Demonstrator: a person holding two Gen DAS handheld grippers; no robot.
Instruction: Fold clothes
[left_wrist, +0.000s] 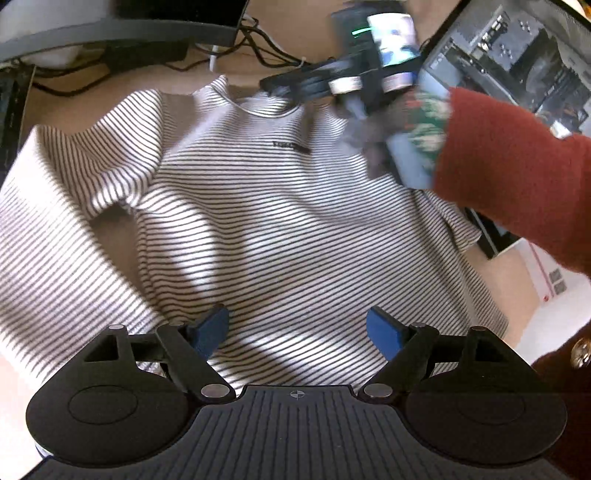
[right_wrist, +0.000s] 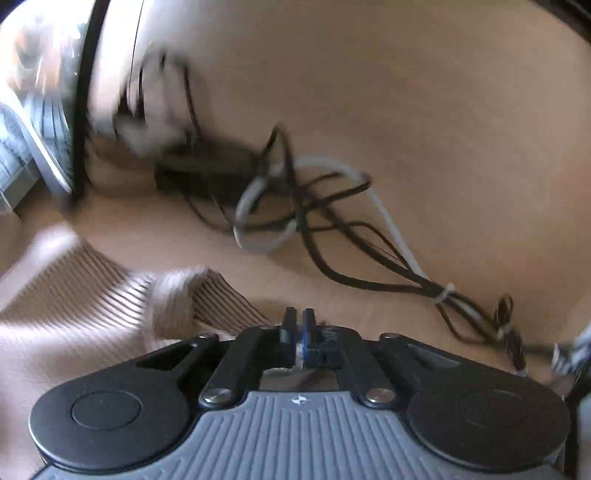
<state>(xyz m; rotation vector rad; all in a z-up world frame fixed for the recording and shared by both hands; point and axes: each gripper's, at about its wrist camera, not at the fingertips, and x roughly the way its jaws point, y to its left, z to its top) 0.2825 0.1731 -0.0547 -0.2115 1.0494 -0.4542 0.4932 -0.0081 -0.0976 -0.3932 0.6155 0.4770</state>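
Across a tan table (left_wrist: 122, 96), a striped shirt (left_wrist: 266, 206) lies face up, collar toward twelve o'clock. At six o'clock the left hand-held gripper (left_wrist: 297, 328) hovers wide open, empty, over the hem. Near one o'clock the right hand-held gripper (right_wrist: 298, 325) is pinched closed, seemingly on fabric beside the collar. Probably best: clamp the hem on that same side, then carry both points across together, keeping the fold edge straight.

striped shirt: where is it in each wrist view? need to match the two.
Left wrist: striped shirt fills the centre, spread flat on the table, collar at top.
Right wrist: only its edge, lower left, blurred.
Shared landmark: the tangle of cables on the table beyond the collar.
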